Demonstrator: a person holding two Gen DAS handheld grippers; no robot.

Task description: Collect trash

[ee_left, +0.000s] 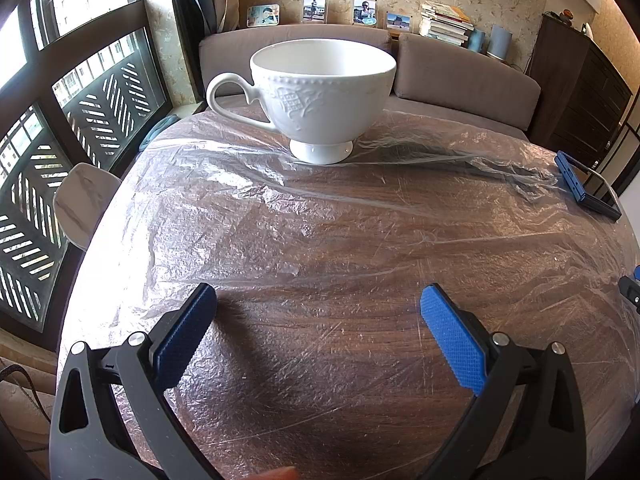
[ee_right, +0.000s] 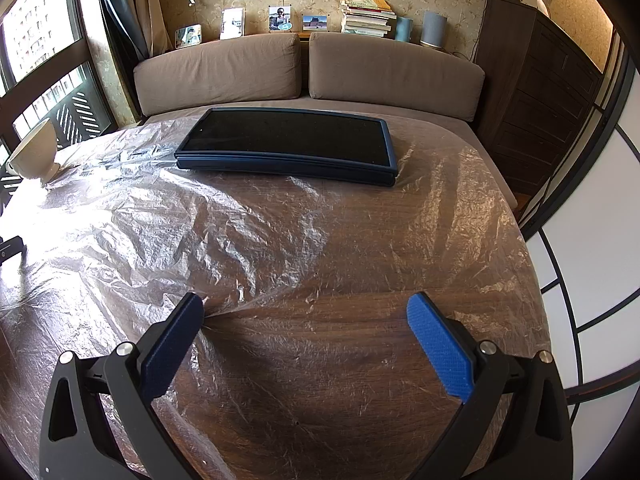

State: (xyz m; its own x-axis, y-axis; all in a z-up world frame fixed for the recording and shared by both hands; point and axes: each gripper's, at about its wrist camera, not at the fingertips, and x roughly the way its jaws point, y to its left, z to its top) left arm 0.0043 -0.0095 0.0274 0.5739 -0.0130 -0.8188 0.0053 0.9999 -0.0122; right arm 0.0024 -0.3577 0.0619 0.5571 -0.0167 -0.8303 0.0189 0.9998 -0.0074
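Observation:
A thin clear plastic sheet (ee_left: pixel 320 216) lies crinkled over the wooden table; it also shows in the right wrist view (ee_right: pixel 224 240). A white footed cup (ee_left: pixel 320 96) stands on the sheet at the far side, seen far left in the right wrist view (ee_right: pixel 34 156). A dark blue flat tray (ee_right: pixel 288 144) lies on the sheet ahead of my right gripper, seen at the right edge in the left wrist view (ee_left: pixel 588 188). My left gripper (ee_left: pixel 318 304) is open and empty above the sheet. My right gripper (ee_right: pixel 306 312) is open and empty, its left fingertip touching a fold of the sheet.
A brown sofa (ee_right: pixel 308 68) runs behind the table, with photos and a stack of books (ee_right: pixel 366 16) on the ledge. A dark cabinet (ee_right: pixel 536 100) stands at the right. Windows (ee_left: pixel 60 128) and a chair back (ee_left: pixel 82 204) are at the left.

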